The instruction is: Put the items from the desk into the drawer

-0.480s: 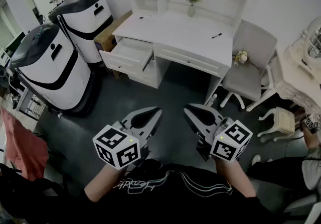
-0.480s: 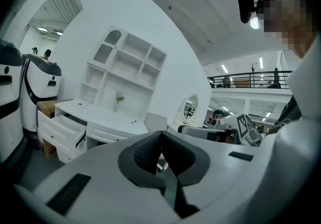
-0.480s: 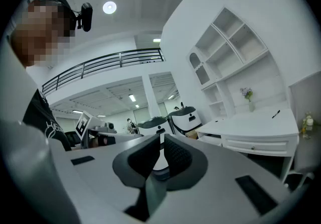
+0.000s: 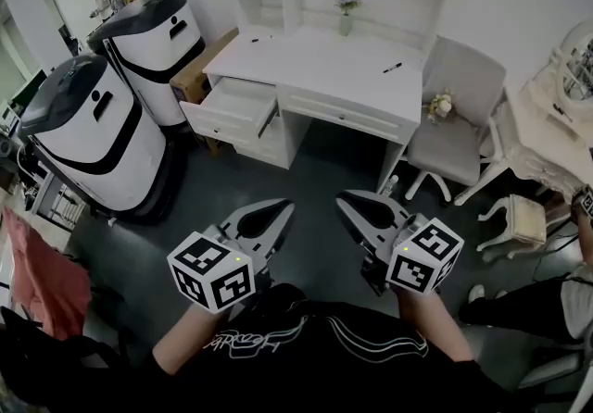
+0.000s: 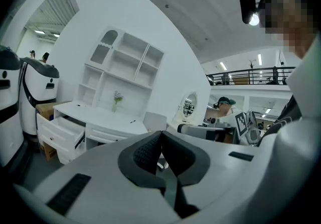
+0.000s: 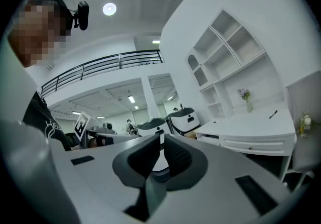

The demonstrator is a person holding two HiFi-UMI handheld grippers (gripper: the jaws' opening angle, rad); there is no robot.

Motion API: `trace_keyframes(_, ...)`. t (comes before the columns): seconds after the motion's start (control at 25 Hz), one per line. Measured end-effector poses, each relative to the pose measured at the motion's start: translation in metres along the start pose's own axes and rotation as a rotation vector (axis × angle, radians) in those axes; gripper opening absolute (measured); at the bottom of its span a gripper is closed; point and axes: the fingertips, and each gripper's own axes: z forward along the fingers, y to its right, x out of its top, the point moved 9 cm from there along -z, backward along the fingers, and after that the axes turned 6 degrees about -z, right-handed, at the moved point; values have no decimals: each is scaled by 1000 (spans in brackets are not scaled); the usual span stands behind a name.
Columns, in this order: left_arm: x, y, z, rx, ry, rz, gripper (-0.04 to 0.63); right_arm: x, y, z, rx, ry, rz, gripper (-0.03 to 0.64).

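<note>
Table [image 4: 324, 64] ahead of me, drawer [image 4: 232, 107] out at its left, pen [image 4: 393, 68] on its right side, chair [image 4: 456, 115] further right

The head view looks steeply down from above onto the left gripper [image 4: 281, 209] and right gripper [image 4: 346, 202] close below, with the desk [image 4: 324, 64] well ahead; each gripper view looks about level along its own jaws from just behind, all three sharing that distant desk and, seemingly, its open drawer [image 4: 233, 104].
</note>
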Motion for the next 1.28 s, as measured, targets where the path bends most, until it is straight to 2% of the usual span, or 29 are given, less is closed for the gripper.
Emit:
trace_keyframes(0.28,5,-28,22,-14,-3,-3,20,-8,31,18,-37,-18,23,57)
trace_keyframes(0.52,22,-85,67,-39,-15,-26,20,-11,84,57,-90,-29,52,57)
trace_keyframes(0.72,43,-147,131,-73,-64,-57,20,-8,154,97,-143,-35,96,57)
trace_keyframes(0.96,89,-244,226,-123,-129,-91,20,1,258,171,-224,-24,164,58)
trace_keyframes(1.28,144,-341,343,-207,-174,-63,21,25,377,238,-348,26,193,58)
